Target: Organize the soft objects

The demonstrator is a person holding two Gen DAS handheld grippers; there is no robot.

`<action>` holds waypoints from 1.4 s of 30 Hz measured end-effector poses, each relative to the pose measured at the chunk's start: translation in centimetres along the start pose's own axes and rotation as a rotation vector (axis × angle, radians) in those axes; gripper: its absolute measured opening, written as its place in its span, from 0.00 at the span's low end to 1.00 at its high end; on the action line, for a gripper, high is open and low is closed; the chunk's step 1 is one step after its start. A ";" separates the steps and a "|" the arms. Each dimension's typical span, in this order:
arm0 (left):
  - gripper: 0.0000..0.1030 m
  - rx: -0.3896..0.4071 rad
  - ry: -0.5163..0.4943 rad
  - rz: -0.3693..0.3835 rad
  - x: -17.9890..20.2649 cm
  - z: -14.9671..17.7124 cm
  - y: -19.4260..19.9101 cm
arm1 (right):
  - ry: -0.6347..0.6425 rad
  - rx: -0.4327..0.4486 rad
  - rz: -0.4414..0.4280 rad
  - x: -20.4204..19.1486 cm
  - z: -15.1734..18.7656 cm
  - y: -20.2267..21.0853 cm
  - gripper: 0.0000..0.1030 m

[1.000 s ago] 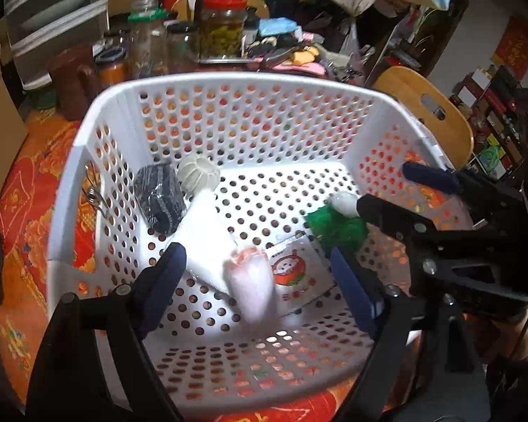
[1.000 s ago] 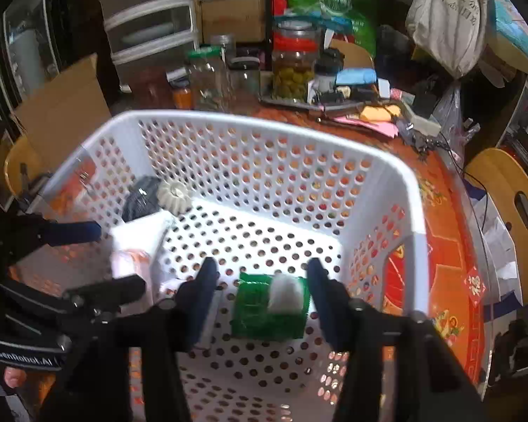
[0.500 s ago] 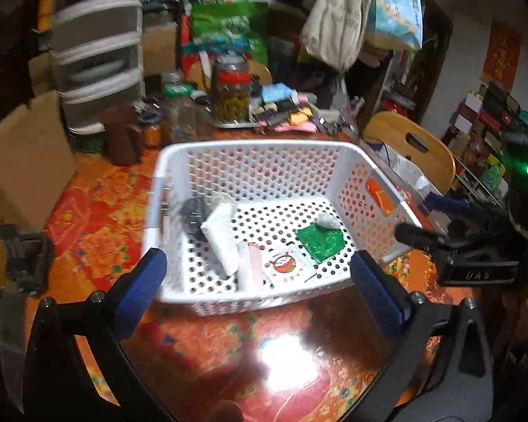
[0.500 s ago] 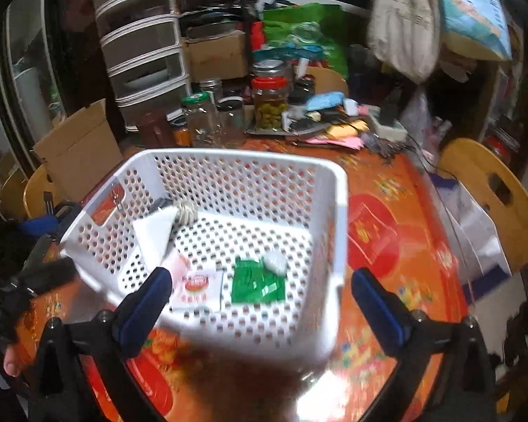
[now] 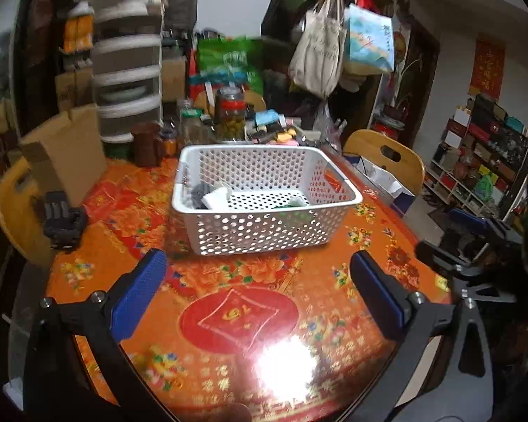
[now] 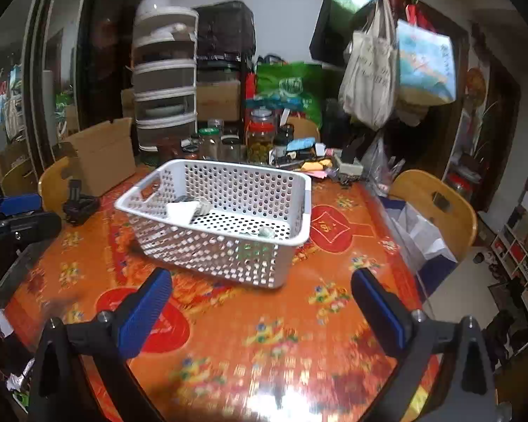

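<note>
A white perforated basket [image 5: 264, 225] stands on the round orange table [image 5: 236, 316]; it also shows in the right wrist view [image 6: 225, 256]. Inside lie a white soft item [image 5: 214, 197], a dark rolled item [image 5: 198, 193] and a green packet [image 5: 292, 204]. The white item [image 6: 183, 211] and a small pale item [image 6: 265, 232] show in the right wrist view. My left gripper [image 5: 257, 292] is open and empty, held back from the basket's near side. My right gripper [image 6: 260, 306] is open and empty, also back from the basket.
Jars [image 6: 260, 137] and clutter crowd the table's far edge. A cardboard box [image 5: 67, 151] and a black object [image 5: 61, 218] are at the left. Wooden chairs [image 6: 436, 204] stand around the table. The other gripper shows at the right edge [image 5: 475, 246] of the left wrist view.
Both grippers have pulled up and back out of the basket and away from it. The soft items stay in the basket. Both jaws have opened wider.
</note>
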State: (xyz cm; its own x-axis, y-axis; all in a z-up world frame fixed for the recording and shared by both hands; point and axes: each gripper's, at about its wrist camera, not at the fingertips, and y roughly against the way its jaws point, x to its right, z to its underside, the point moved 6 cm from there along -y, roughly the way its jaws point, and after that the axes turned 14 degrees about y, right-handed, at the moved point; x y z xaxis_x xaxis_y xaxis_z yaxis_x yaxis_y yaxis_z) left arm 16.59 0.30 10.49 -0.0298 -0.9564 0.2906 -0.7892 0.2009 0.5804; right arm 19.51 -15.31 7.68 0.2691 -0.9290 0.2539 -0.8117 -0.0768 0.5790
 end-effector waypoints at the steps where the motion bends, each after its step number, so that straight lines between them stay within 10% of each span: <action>1: 1.00 0.026 -0.013 -0.025 0.1 0.8 1.4 | -0.011 0.008 -0.001 -0.5 0.6 1.4 0.99; 11: 1.00 0.075 -0.045 -0.032 1.4 8.1 9.2 | -0.035 0.096 0.042 -4.0 4.7 11.0 0.99; 42: 1.00 0.074 -0.033 -0.068 2.0 7.9 6.9 | -0.089 0.044 0.002 -3.2 5.9 9.8 0.99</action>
State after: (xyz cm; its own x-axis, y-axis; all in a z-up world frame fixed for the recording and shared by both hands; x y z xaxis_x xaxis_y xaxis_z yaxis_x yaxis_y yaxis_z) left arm 6.25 -1.89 9.01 0.0066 -0.9740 0.2266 -0.8334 0.1199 0.5395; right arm 7.64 -15.26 8.00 0.2217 -0.9575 0.1844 -0.8348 -0.0886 0.5433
